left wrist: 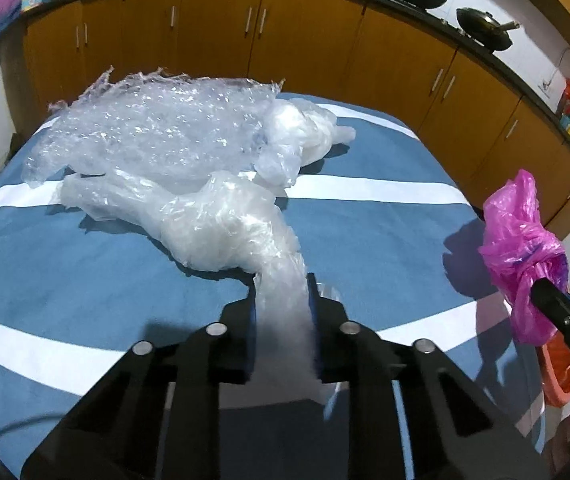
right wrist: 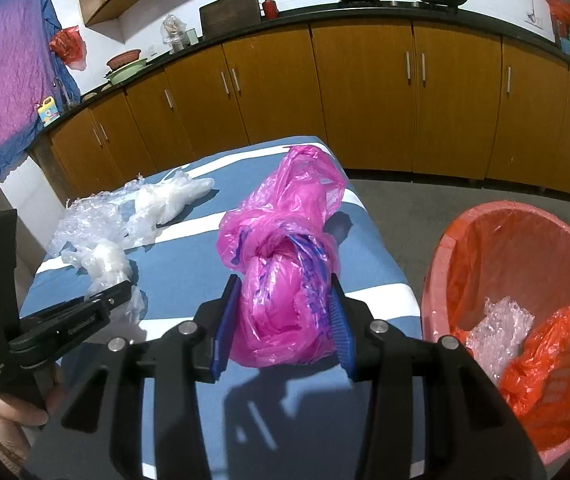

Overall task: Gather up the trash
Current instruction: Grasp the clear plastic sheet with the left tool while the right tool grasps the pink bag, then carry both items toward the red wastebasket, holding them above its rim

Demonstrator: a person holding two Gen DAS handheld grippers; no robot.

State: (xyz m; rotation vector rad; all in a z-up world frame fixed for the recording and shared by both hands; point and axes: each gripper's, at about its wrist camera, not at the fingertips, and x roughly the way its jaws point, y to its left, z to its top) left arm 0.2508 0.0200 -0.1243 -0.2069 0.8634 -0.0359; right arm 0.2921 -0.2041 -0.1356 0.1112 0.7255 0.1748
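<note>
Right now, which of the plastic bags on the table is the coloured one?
The pink bag, knotted and held in the right gripper near the table's right edge. The other bags, including the clear bag, are see-through or whitish.

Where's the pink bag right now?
The pink bag is clamped in the right gripper, held above the right edge of the blue table. The red bin sits just to its right.

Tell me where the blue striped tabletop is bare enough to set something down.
Bare cloth lies along the near edge of the blue-and-white striped table, in front of the crumpled clear plastic bags, and between those bags and the pink plastic bag in the right gripper. The far left, under the bubble wrap sheet, is crowded.
</note>
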